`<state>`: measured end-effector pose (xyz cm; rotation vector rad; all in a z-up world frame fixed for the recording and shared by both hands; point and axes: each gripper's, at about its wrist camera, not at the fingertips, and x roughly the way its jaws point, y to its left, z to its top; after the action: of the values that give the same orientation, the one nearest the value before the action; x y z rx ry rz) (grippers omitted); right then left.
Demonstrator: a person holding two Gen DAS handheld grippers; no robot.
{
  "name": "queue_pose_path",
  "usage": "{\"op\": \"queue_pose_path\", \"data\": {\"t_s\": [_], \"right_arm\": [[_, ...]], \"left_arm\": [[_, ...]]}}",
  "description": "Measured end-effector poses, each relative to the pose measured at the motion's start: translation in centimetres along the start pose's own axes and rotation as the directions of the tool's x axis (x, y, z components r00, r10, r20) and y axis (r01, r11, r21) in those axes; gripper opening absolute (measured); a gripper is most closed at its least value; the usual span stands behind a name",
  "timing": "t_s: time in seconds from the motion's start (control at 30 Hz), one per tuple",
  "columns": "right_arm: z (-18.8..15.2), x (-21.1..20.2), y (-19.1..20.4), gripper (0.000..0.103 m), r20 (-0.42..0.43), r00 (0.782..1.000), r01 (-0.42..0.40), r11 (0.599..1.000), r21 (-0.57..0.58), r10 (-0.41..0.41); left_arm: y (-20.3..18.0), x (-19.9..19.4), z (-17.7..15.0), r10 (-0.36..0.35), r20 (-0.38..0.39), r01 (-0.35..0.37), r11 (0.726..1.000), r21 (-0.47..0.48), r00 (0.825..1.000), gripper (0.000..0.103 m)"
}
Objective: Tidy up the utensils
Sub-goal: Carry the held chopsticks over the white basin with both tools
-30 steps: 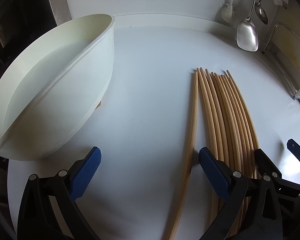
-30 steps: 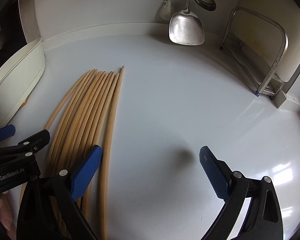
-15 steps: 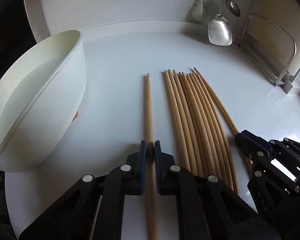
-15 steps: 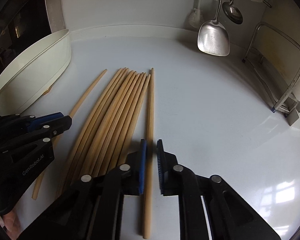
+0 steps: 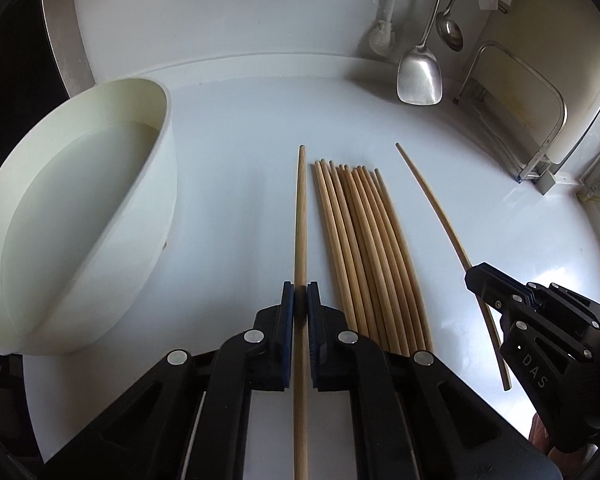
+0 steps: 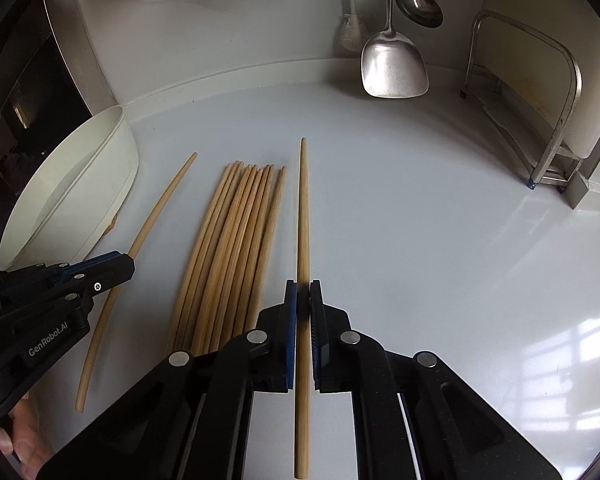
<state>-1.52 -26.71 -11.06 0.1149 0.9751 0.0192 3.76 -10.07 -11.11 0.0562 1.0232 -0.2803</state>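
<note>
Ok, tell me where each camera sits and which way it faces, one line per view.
Left wrist: sits on the left gripper, faces down-forward over the counter; its jaws are shut on one chopstick, bowl at left, right gripper at right.
Right wrist: sits on the right gripper, same heading; its jaws are shut on another chopstick, left gripper and a hand at left.
Shared: chopstick bundle, bowl, hanging spatula.

Left gripper (image 5: 300, 296) and right gripper (image 6: 303, 294) both point steeply downward, jaws clamped nearly together, side by side
</note>
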Motion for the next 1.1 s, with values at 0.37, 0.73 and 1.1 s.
{"op": "queue_pose_path", "data": {"t_s": [0.37, 0.73, 1.1], "right_arm": [[5.0, -5.2, 8.5, 0.006, 0.088, 0.994, -0.064, 0.997, -0.05, 0.068], [8.7, 0.0, 22.4, 0.006, -0.024, 0.977, -0.213, 0.963, -0.165, 0.212], [9.9, 7.3, 26.4, 0.006, -0.204, 0.957, -0.23, 0.967, -0.112, 0.204]], "left_arm": [[7.9, -7.5, 4.2, 0.04, 0.086, -0.037, 0.999, -0.031, 0.996, 0.007], [21.0, -7.9, 5.3, 0.123, 0.049, -0.115, 0.984, -0.139, 0.991, 0.007], [25.5, -3.3, 5.8, 0.079, -0.045, -0.084, 0.99, -0.117, 0.996, 0.007]]}}
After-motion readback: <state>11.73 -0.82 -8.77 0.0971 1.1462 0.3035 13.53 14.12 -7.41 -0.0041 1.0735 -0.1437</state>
